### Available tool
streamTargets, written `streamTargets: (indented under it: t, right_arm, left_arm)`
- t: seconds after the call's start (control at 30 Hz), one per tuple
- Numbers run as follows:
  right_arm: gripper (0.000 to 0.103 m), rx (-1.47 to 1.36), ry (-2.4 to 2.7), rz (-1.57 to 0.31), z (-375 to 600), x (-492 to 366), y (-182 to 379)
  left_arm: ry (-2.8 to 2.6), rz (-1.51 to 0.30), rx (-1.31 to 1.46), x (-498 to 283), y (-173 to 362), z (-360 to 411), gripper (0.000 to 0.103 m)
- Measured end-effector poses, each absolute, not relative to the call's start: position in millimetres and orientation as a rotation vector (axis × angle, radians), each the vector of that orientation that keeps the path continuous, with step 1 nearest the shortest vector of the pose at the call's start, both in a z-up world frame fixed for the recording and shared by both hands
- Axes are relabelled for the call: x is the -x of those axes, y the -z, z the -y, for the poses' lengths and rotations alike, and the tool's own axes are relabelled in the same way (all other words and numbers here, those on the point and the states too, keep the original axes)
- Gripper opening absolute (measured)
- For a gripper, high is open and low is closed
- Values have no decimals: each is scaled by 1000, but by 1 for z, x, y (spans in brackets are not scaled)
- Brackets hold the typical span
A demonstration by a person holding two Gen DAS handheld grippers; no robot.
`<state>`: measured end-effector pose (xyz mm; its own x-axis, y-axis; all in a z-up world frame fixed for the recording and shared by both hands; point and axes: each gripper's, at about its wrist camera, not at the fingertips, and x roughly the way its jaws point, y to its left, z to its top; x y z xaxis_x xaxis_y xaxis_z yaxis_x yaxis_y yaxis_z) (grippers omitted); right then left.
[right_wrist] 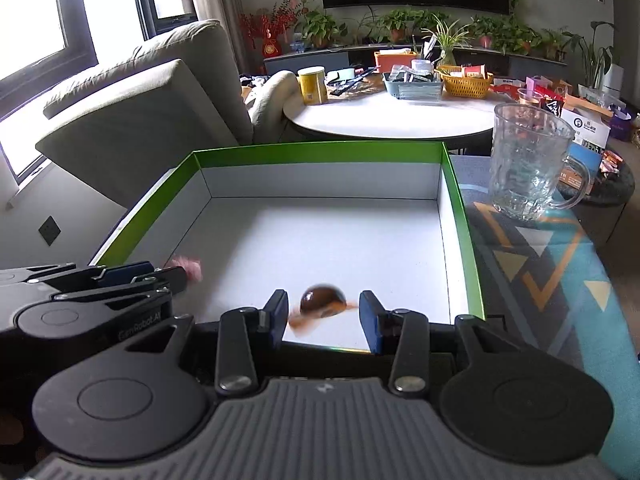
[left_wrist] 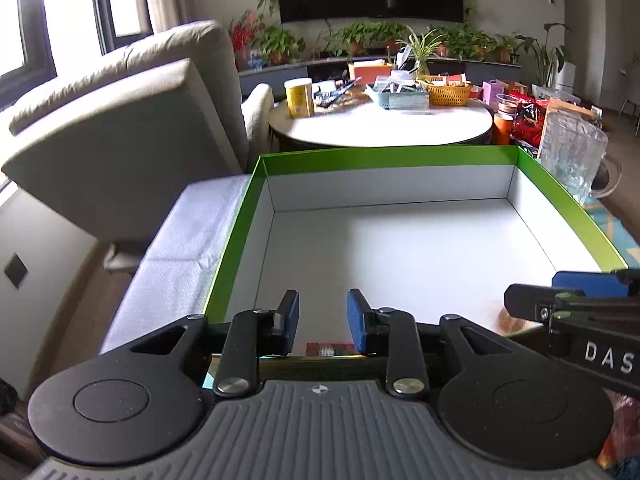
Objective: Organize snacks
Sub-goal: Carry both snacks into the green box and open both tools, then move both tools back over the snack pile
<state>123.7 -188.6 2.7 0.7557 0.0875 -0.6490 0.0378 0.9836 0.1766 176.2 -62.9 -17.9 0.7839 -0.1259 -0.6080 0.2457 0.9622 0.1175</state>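
Judging from the near-bare floor of the green-rimmed box, we are early in the sorting: only one snack shows inside it, and more packets seem to wait below the near edge of the counter (a red one peeks beneath our left tongs in the left wrist view).

That snack is a brown wrapped sweet, blurred as if in motion, lying at the near edge of the box floor. It sits between the pads of our right tongs, which stand moderately open; neither pad presses on it, with a gap on each side, so we judge it released, not held.

Our left tongs are at their narrowest. In the left wrist view nothing shows between the pads. In the right wrist view, though, something pink and blurred shows at their tip over the box's near-left corner; we cannot tell whether it is pinched there or only behind them.

A glass mug stands on the patterned counter just beyond the box's far-right corner.
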Motion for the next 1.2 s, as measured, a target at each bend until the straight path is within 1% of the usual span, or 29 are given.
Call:
streamTargets:
  t: [0.47,0.73,1.2]
  right_arm:
    - [40,-165,-14,-697,188,-108,-9]
    - [40,-170,-7,-650,189,-88,-17]
    - [41,-161,-28,-681,181,-50,-12]
  left_arm:
    - [249,-612,-205,-151,10,65,24]
    - [253,-579,-193,-129,0,55,25]
    - [188,-639,-177,-90,7,11,25]
